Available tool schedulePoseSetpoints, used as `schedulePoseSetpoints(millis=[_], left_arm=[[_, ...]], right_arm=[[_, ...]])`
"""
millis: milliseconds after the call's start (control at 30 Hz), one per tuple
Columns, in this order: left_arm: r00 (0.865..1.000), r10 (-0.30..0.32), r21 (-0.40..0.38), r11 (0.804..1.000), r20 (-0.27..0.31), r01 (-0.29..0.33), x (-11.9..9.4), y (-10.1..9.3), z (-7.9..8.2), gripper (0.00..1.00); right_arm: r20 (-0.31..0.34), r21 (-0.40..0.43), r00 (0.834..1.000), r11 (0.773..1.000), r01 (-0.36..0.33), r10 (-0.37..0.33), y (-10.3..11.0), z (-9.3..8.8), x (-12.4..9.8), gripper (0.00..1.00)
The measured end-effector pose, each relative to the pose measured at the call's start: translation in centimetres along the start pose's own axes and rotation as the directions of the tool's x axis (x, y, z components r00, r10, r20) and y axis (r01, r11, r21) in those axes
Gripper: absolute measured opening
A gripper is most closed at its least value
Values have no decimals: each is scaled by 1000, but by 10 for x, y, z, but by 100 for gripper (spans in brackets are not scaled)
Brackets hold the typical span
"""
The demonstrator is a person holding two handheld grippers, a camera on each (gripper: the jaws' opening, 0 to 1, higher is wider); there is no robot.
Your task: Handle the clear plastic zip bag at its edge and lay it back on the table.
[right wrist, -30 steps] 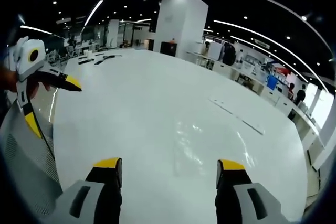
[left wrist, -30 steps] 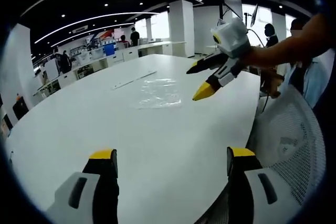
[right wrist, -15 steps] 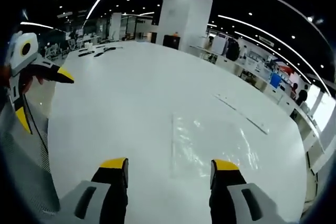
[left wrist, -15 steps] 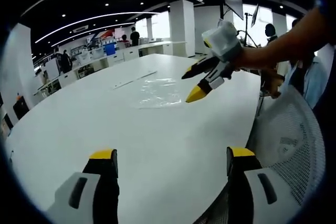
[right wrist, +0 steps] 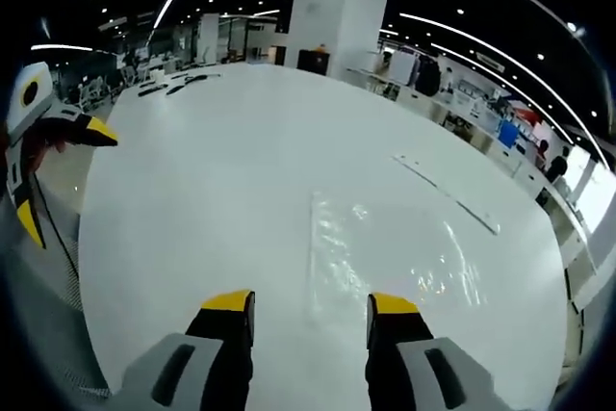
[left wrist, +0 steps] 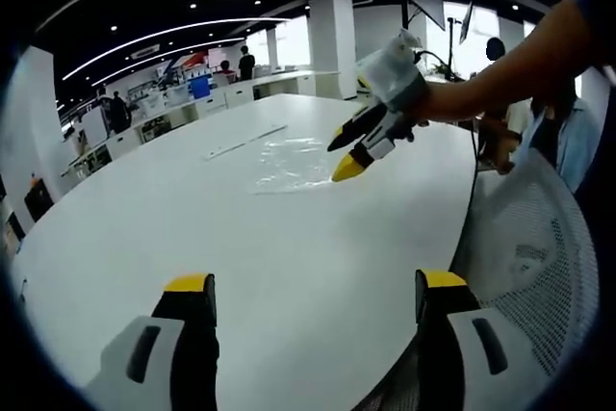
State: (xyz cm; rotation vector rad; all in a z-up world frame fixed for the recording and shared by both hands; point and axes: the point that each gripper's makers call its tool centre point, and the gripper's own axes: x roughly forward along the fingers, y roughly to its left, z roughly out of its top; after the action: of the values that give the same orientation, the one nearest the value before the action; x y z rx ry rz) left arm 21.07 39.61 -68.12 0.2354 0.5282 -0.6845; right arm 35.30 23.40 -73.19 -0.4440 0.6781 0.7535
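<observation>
White and glossy, the long oval table (left wrist: 289, 238) runs through an open-plan office under strip lights. Left to right: the left gripper (left wrist: 313, 310) hangs back over the near table edge with its jaws wide and nothing between them, beside a grey mesh chair back (left wrist: 534, 267) at 3 o'clock. Over the past second the right gripper (right wrist: 306, 305) has moved in on the clear flat plastic zip bag (right wrist: 385, 257) and narrowed its jaws, though they hold nothing yet; the near edge now sits just ahead of its tips at 12 o'clock, so the pinch looks imminent. The bag lies flat, crinkled and glinting, mid-table.
</observation>
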Motion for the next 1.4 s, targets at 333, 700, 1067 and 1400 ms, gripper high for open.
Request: schedulePoseSetpoints(millis=[333, 700, 1067, 1400], left_arm=[[1000, 1, -4, 1000, -19, -1, 0, 0, -6, 83], [1000, -6, 1, 1000, -30, 6, 0, -1, -8, 82], [999, -15, 4, 1000, -37, 15, 3, -1, -9, 81], [999, -17, 2, 1000, -41, 17, 5, 0, -10, 81]], right_arm=[[-30, 5, 999, 1000, -15, 15, 0, -2, 8, 38], [-90, -15, 996, 1000, -24, 22, 4, -15, 21, 24], [-108, 21, 994, 1000, -19, 21, 0, -11, 30, 17], [-136, 68, 990, 998, -17, 26, 0, -19, 40, 15]])
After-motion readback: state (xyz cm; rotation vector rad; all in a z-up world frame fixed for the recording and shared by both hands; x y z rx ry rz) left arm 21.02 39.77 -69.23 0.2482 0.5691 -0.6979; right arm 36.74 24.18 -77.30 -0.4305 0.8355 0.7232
